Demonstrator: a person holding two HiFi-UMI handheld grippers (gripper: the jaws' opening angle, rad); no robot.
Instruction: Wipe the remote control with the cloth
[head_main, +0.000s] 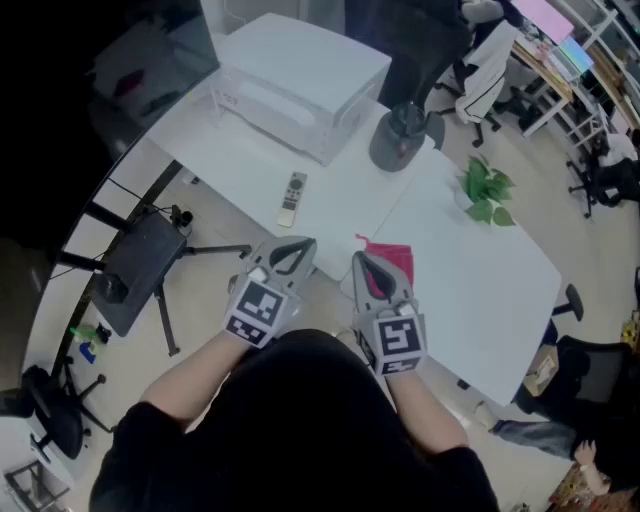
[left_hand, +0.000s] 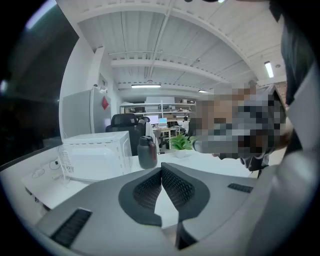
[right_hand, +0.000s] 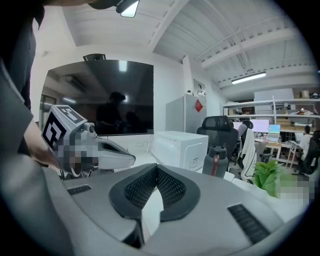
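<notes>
Left gripper (head_main: 296, 244) and right gripper (head_main: 361, 260) hang side by side just in front of the person's body, over the near edge of the white table (head_main: 470, 285). Both point away from the person and a little downward. In each gripper view the two ribbed pads meet at their tips with nothing between them, so both tools are fully closed and carry nothing.

The remote control (head_main: 292, 199) lies flat on the table ahead of the left gripper, its long side running roughly away from the person. It is a slim, light-coloured handset, clear of both grippers and touched by neither. The cloth (head_main: 400, 258), red, lies crumpled near the table's front edge. In the head view it sits right by the right gripper's jaws and is partly covered by them, but no view shows the pads gripping it. Cloth and remote control lie apart, with bare table between them.

Farther back on the table stands a white microwave oven (head_main: 300, 80). To its right is a dark grey jug (head_main: 402, 135), and right of that a small green plant (head_main: 486, 190). On the floor to the left of the table a black tripod stand (head_main: 140, 265) is in view. Office chairs and desks fill the room beyond.
</notes>
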